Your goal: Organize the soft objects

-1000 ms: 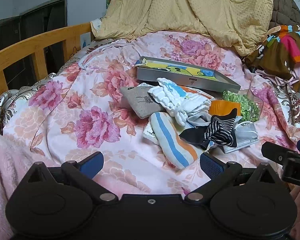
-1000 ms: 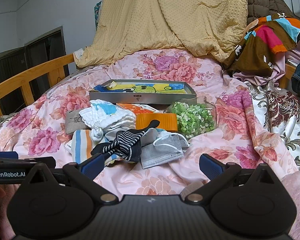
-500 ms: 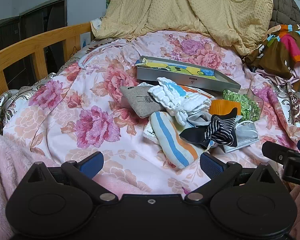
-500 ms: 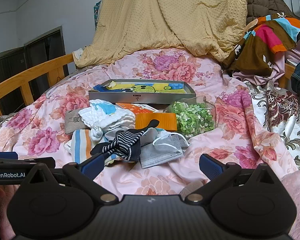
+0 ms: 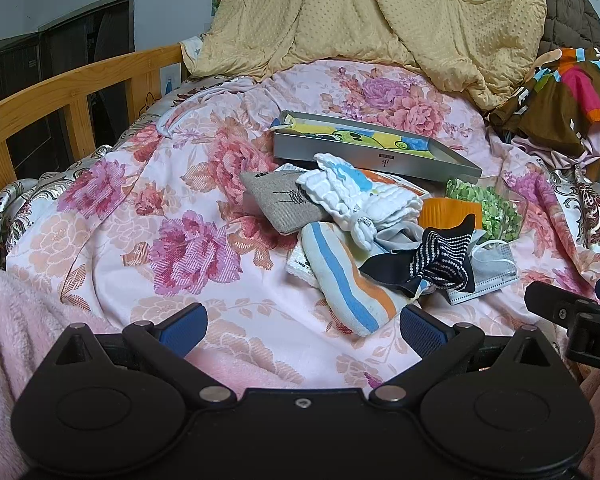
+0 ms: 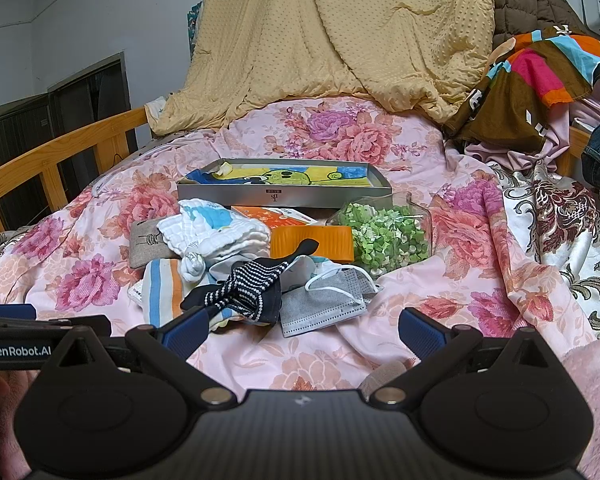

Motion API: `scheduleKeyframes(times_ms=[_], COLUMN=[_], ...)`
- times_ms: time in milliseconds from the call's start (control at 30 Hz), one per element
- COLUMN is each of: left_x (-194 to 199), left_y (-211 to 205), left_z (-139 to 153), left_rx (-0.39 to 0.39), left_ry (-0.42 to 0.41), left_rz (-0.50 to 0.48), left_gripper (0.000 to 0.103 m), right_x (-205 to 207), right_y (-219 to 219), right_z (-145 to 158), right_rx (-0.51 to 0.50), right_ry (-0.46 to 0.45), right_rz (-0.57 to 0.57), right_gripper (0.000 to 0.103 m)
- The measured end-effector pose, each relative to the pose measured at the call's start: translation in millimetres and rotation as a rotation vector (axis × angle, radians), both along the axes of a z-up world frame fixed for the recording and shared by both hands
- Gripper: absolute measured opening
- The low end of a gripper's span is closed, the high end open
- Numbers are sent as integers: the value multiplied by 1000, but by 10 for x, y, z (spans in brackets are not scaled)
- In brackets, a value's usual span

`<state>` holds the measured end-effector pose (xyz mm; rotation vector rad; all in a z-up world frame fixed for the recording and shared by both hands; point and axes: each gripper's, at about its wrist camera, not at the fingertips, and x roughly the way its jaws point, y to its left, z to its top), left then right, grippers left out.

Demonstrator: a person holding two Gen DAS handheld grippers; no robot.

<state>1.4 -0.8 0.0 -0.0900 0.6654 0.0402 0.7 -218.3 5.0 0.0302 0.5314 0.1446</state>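
Note:
A heap of soft things lies on the floral bedspread [image 5: 148,216]: a grey pouch [image 5: 278,204], a white and blue cloth [image 5: 352,196], a striped sock [image 5: 348,280], a black dotted sock [image 5: 432,260] and a grey face mask [image 5: 488,276]. In the right wrist view the same heap shows, with the black dotted sock [image 6: 248,284] and the mask [image 6: 328,300] nearest. A grey tray [image 6: 284,192] with a colourful cloth in it stands behind. My left gripper [image 5: 302,326] is open and empty, in front of the striped sock. My right gripper [image 6: 302,326] is open and empty, in front of the mask.
An orange item [image 6: 312,240] and a clear bag of green pieces [image 6: 384,236] lie beside the heap. A yellow quilt [image 6: 340,40] and colourful clothes [image 6: 540,76] are piled at the back. A wooden bed rail [image 5: 60,92] runs along the left. Pink fleece [image 5: 4,320] lies near me.

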Motion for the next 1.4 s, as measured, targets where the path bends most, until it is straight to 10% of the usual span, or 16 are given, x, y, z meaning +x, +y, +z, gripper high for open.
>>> scheduleKeyframes(times_ms=[833, 1200, 1400], left_x=[25, 537, 980], left_y=[40, 88, 130], left_z=[-123, 101, -56], left_rx=[-29, 63, -25], left_ry=[32, 160, 305], left_rz=[-11, -215, -268], left_gripper=[102, 102, 102], right_x=[57, 524, 924], right_y=[-117, -10, 91], right_z=[-32, 89, 96], right_rx=[41, -9, -100], right_ry=[49, 123, 166], right_rz=[8, 182, 301], right_gripper=[103, 103, 103])
